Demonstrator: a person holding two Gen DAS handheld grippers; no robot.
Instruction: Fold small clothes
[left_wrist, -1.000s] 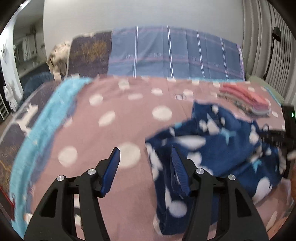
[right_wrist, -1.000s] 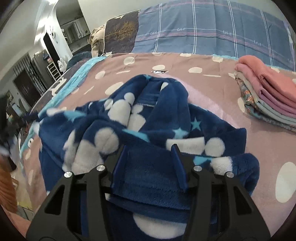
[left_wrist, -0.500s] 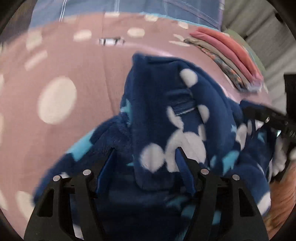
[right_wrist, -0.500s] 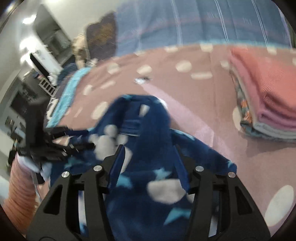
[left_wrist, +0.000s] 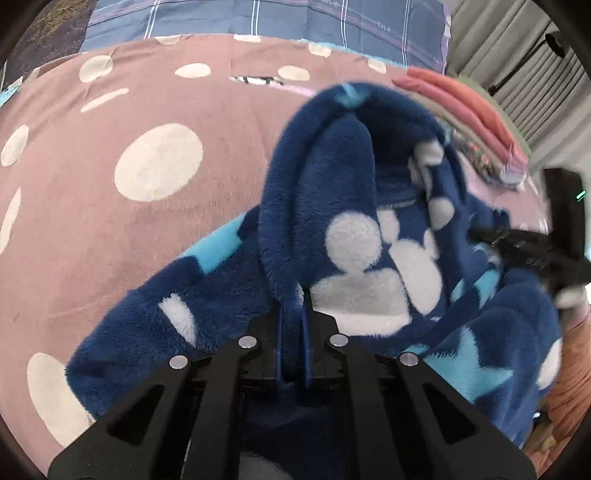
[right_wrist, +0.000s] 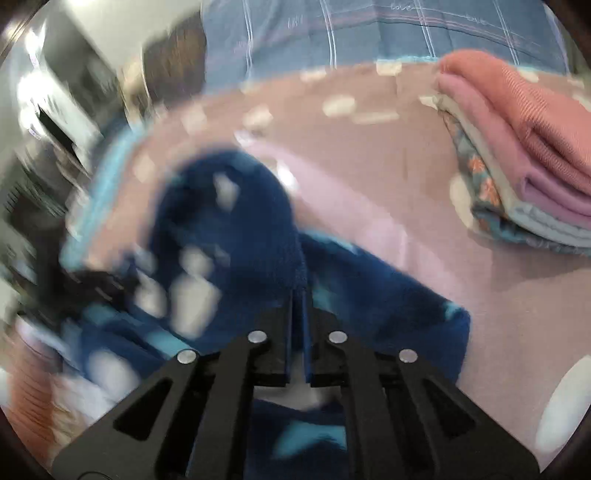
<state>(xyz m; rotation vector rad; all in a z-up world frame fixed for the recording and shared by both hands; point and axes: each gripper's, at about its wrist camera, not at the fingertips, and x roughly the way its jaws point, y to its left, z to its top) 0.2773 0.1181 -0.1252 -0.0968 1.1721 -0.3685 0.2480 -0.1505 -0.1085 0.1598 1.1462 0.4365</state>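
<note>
Pink dotted bedspread (left_wrist: 155, 110) covers the bed. Nearest, the left gripper (left_wrist: 291, 317) and right gripper (right_wrist: 299, 302) have just closed their jaws, each pinching the blue fleece garment (left_wrist: 332, 206). Farther right lies a folded clothes stack (right_wrist: 517, 155).

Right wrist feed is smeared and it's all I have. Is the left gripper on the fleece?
Observer: Yes. The left gripper has just closed, pinching a raised fold of the navy fleece garment.
Operator: Pattern?
Observer: White mouse-head shapes and light-blue stars.
Operator: Right gripper visible there?
Observer: At the right edge, the right gripper, also just closed on fleece, shows a lit green light.
</note>
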